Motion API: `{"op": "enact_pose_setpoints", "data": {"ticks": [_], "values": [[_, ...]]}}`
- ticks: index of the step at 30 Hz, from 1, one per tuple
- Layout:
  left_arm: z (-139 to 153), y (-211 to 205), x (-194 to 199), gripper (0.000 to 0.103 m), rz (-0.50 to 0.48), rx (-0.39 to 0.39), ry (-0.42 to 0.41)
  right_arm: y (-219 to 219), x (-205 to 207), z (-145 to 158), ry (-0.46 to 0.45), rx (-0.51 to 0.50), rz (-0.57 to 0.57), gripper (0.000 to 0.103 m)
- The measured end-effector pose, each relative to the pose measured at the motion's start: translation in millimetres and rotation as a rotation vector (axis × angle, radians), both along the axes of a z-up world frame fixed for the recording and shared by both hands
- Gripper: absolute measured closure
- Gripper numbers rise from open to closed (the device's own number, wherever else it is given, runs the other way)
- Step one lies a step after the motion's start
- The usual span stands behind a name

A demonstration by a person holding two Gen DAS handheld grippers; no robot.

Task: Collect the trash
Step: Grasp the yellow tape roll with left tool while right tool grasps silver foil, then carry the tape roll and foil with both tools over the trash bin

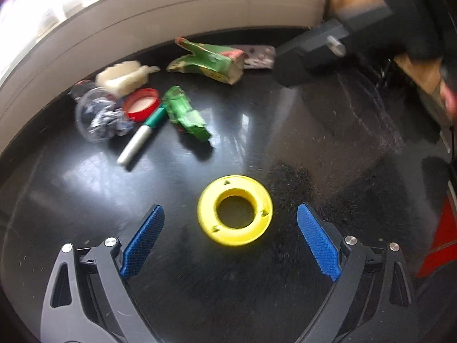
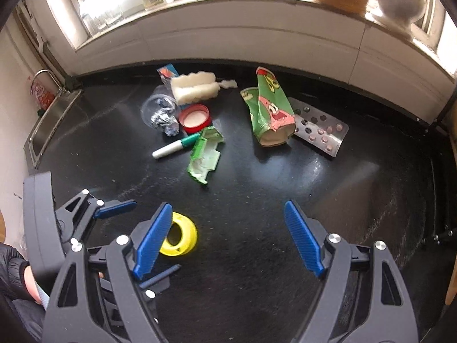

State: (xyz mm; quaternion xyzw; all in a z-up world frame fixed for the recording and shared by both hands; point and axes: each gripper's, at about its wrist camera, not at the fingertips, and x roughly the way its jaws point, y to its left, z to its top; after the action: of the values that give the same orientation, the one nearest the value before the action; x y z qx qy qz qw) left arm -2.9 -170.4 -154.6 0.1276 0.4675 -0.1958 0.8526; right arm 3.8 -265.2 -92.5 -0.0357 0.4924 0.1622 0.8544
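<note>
Trash lies scattered on the black countertop, mostly in the upper middle of both frames. The left gripper points down at the counter, jaws spread wide and holding nothing, with a yellow plastic ring lying flat between its blue pads, touching neither. The right gripper hovers, equally wide open and empty, over bare counter in the lower middle of its frame. Open dark surface fills the right and lower parts; a tiled wall bounds the far edge and a sink sits at the left. Counted: one crushed cartoon paper cup, one blister pack, one torn green carton, one marker, one red lid, one foam piece, one clear cup holding crumpled foil.
</note>
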Motion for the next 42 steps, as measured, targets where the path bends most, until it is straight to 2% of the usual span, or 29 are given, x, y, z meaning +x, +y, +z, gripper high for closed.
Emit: {"op": "enact_pose_setpoints", "data": {"ticks": [3,5,7,8,9,10,14,17,22,25,26,28,30,31,32,37,42], "values": [[-17.2,-9.8,4.8,0.014,-0.006,0.035,0.008,0.6,10.9,-10.0,0.015,-0.015,0.023,0.025],[-20.9,-6.4,8.7,0.015,0.019,-0.011,0.017,4.9,18.8,-16.5,0.016,-0.029,0.050,0.025],[-20.4,-3.8,9.7,0.022,0.033,-0.018,0.002,10.0,25.8,-22.6,0.024,-0.037,0.069,0.025],[-19.4,-2.7,10.1,0.031,0.033,-0.020,-0.010,13.3,29.9,-25.6,0.027,-0.038,0.078,0.025],[-18.0,-1.4,10.3,0.045,0.030,-0.023,-0.022,18.1,34.9,-28.9,0.031,-0.037,0.091,0.025],[-16.4,0.1,10.2,0.048,0.029,-0.026,-0.027,23.9,39.5,-31.3,0.032,-0.034,0.104,0.025],[-12.2,20.3,11.4,0.048,0.076,-0.042,-0.015,53.4,55.1,-36.4,0.018,-0.038,0.170,0.026],[-3.8,44.3,8.8,0.048,0.134,-0.041,-0.021,87.0,71.7,-40.8,0.012,-0.036,0.227,0.035],[9.8,89.1,3.9,0.048,0.232,-0.043,-0.015,140.4,94.0,-46.6,-0.008,-0.058,0.306,0.042],[12.9,107.2,3.8,0.048,0.273,-0.050,-0.003,162.1,106.8,-54.6,-0.020,-0.092,0.318,0.044],[13.6,114.0,3.7,0.048,0.292,-0.050,-0.001,166.6,111.3,-58.5,-0.012,-0.101,0.315,0.047],[14.8,120.6,2.3,0.048,0.309,-0.048,0.000,172.9,116.7,-65.8,-0.010,-0.126,0.309,0.051],[17.6,127.2,-1.5,0.048,0.324,-0.051,-0.001,175.9,119.9,-70.9,-0.006,-0.141,0.305,0.063],[18.9,129.2,-3.3,0.048,0.328,-0.053,-0.002,176.1,119.7,-70.9,-0.016,-0.147,0.299,0.073],[21.3,133.1,-4.9,0.048,0.332,-0.055,-0.004,176.4,118.5,-70.2,-0.019,-0.153,0.297,0.090],[26.2,143.4,-10.2,0.048,0.328,-0.057,-0.013,170.7,96.4,-55.4,-0.036,-0.128,0.273,0.095],[37.5,158.5,-12.8,0.048,0.326,-0.067,-0.024,162.3,57.7,-36.1,-0.005,-0.068,0.238,0.095]]}}
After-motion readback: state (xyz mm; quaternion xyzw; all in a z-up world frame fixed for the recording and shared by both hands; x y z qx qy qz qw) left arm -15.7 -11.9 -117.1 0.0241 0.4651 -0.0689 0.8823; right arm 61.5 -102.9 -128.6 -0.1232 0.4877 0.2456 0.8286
